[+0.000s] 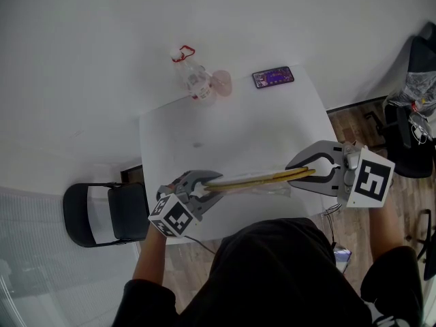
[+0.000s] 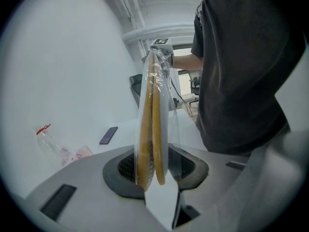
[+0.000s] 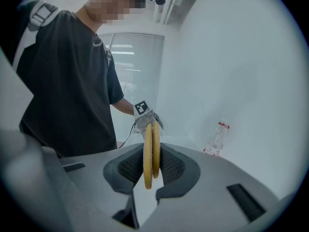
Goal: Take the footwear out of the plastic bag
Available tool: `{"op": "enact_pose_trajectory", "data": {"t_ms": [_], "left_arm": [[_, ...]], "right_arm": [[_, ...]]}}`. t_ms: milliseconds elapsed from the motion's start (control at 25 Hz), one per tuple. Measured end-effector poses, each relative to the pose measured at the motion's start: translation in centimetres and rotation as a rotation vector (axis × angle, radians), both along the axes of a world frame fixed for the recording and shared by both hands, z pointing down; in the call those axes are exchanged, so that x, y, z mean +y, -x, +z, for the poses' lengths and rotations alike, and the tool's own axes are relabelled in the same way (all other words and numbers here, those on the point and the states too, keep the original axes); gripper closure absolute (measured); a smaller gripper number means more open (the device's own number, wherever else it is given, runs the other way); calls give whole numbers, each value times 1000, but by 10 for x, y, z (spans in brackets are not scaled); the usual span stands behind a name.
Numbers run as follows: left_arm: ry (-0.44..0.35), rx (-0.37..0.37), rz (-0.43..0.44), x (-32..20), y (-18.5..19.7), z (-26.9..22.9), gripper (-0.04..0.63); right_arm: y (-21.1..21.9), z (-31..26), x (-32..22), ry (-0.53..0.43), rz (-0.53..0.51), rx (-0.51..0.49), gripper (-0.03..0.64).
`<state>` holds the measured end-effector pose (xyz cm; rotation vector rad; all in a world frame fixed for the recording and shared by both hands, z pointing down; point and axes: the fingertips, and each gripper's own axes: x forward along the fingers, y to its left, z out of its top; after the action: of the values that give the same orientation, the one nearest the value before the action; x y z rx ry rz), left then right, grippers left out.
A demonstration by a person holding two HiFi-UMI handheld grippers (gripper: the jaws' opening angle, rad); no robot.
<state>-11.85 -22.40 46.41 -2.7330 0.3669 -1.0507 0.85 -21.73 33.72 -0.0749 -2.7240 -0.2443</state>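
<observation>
A pair of flat yellow slippers [image 1: 259, 178] hangs level above the near edge of the white table [image 1: 204, 135], stretched between both grippers. A clear plastic bag [image 1: 276, 191] wraps them loosely. My left gripper [image 1: 208, 182] is shut on the bag's end with the slippers inside; in the left gripper view the film [image 2: 165, 105] sheathes the slippers [image 2: 152, 120] from the left gripper [image 2: 153, 178] outward. My right gripper [image 1: 310, 174] is shut on the slippers' other end. In the right gripper view, bare soles [image 3: 150, 149] stand between the right gripper's [image 3: 149, 178] pads, and the bag [image 3: 145, 123] bunches at the far end.
At the table's far edge stand a clear bottle [image 1: 194, 80] with a red cap ring, a pink wrapper [image 1: 221, 82] and a phone [image 1: 273, 77]. A black chair [image 1: 102, 213] sits left of the table, and an office chair [image 1: 409, 135] at the right.
</observation>
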Motion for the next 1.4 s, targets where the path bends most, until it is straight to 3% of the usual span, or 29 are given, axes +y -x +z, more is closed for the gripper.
{"op": "enact_pose_trajectory", "data": {"t_ms": [200, 1400], "left_arm": [[6, -32, -7, 1, 4, 5, 459], [33, -16, -63, -1, 18, 10, 476]], "right_arm": [[-7, -3, 0, -5, -3, -1, 546], [-29, -16, -3, 25, 4, -32, 546]]}}
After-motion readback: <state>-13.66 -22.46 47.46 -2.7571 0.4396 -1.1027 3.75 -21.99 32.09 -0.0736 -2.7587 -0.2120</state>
